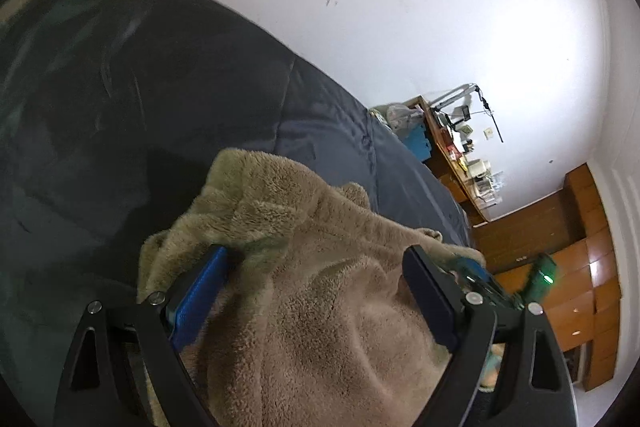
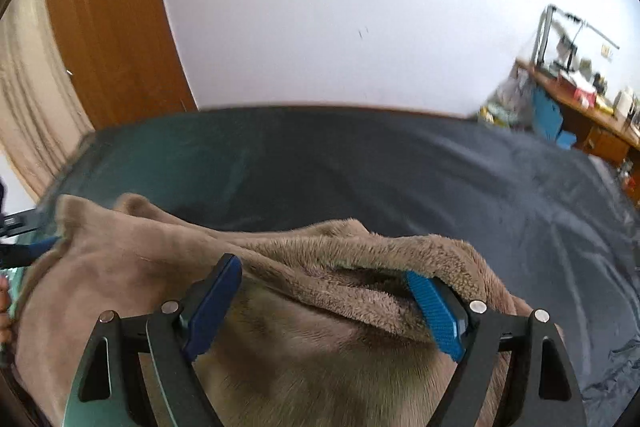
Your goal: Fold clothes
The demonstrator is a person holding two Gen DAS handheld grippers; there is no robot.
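We see a tan fleece garment [image 1: 304,291] bunched on a bed covered by a dark quilt [image 1: 160,99], and we take that quilt as our landmark. In the left wrist view, our left hand-held gripper [image 1: 320,267] sits over the fleece with its jaws wide apart; the blue pad [image 1: 200,295] presses against the pile on one side and the dark pad [image 1: 430,299] stands at the other, with cloth heaped between them but not pinched. Past the fleece, at the quilt's far edge, a wooden surface [image 1: 452,163] carries small clutter too blurred to name, and a blue box [image 1: 418,141] sits below it. In the right wrist view, our right hand-held gripper [image 2: 324,291] is likewise spread open, tilted down over the fleece [image 2: 280,347]; a thick fold lies across the gap and drapes over the pad [image 2: 436,311] on the right, while the other pad [image 2: 212,303] rests on the flatter cloth. The quilt [image 2: 440,179] stretches away beyond the fold to a white wall [image 2: 340,7], with a wooden door [image 2: 116,27] at the quilt's left end.
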